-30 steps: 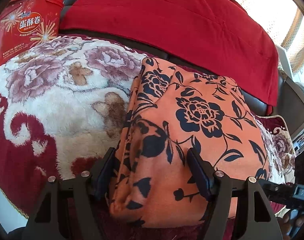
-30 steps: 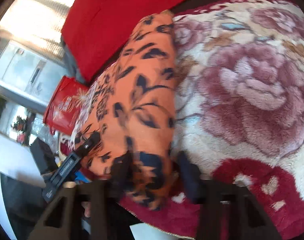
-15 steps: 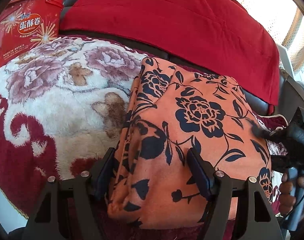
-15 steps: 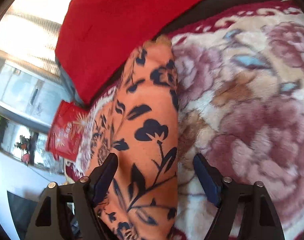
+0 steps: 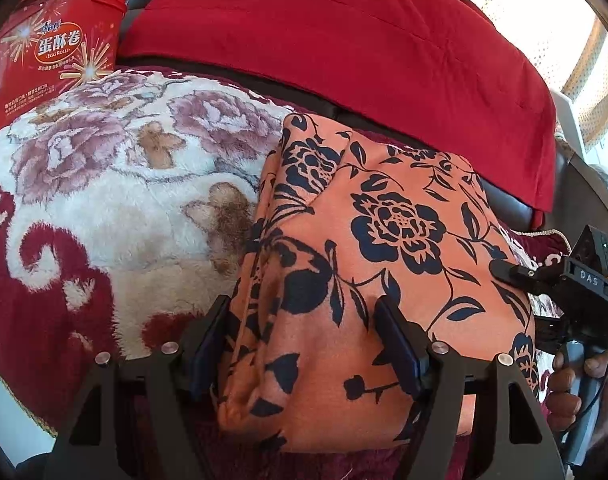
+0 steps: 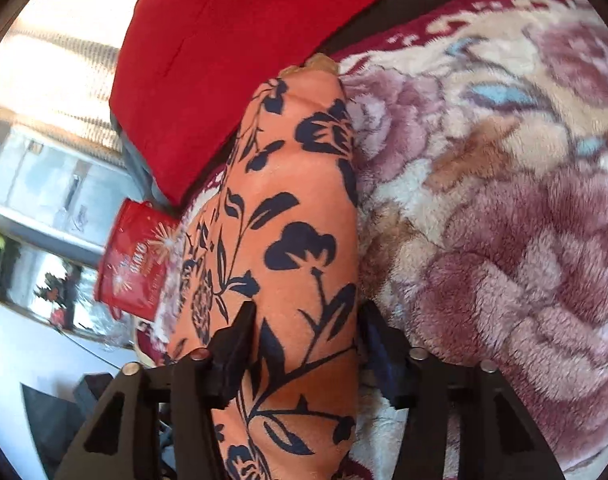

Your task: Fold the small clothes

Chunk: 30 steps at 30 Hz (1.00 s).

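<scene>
A folded orange garment with dark blue flowers (image 5: 383, 264) lies on a plush floral blanket (image 5: 104, 184). My left gripper (image 5: 304, 332) is open, its two fingers straddling the garment's near left edge. The right gripper shows at the right of the left wrist view (image 5: 503, 270), touching the garment's right edge. In the right wrist view the garment (image 6: 296, 240) runs away from me, and my right gripper (image 6: 307, 332) has a finger on each side of its near edge, narrowed around the cloth; a firm grip cannot be told.
A red egg-roll tin (image 5: 52, 60) stands at the far left of the blanket, also in the right wrist view (image 6: 136, 260). A red cushion (image 5: 343, 40) lies along the dark sofa back behind the garment. Bright curtains (image 5: 543, 32) hang beyond.
My right gripper has moved up along the garment's right edge and its fingers have narrowed around the cloth. The left gripper and the garment have stayed put.
</scene>
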Motion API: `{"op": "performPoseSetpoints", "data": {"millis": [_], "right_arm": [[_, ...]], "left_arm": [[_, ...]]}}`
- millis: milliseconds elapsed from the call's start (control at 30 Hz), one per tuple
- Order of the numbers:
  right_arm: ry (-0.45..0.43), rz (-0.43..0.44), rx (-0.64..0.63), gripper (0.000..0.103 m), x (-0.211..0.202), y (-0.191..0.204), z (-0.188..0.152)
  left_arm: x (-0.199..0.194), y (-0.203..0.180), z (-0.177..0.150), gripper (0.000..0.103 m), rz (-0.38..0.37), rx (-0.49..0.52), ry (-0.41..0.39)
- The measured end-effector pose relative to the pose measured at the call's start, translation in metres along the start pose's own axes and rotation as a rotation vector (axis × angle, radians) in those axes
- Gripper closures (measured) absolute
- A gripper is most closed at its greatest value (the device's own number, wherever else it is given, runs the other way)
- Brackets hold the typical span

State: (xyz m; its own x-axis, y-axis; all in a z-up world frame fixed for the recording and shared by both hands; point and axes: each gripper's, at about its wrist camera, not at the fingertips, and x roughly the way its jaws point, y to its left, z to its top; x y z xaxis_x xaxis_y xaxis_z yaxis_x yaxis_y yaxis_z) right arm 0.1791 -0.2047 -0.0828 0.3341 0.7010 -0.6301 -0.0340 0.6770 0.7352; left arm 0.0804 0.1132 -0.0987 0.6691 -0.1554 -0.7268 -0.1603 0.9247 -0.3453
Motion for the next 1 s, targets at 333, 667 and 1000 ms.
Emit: {"op": "performPoseSetpoints", "data": {"millis": [333, 667, 1000], "right_arm": [[0.059, -0.094, -0.143, 0.046, 0.006, 0.03, -0.007], [0.01, -0.185, -0.193, 0.062, -0.019, 0.036, -0.003], [0.022, -0.005, -0.075, 0.035, -0.02, 0.007, 0.004]], "left_arm": [[0.001, -0.002, 0.0, 0.029, 0.009, 0.005, 0.0], [-0.018, 0.02, 0.006, 0.029, -0.043, -0.106, -0.088], [0.006, 0.024, 0.004, 0.029, -0.082, -0.15, 0.045]]}}
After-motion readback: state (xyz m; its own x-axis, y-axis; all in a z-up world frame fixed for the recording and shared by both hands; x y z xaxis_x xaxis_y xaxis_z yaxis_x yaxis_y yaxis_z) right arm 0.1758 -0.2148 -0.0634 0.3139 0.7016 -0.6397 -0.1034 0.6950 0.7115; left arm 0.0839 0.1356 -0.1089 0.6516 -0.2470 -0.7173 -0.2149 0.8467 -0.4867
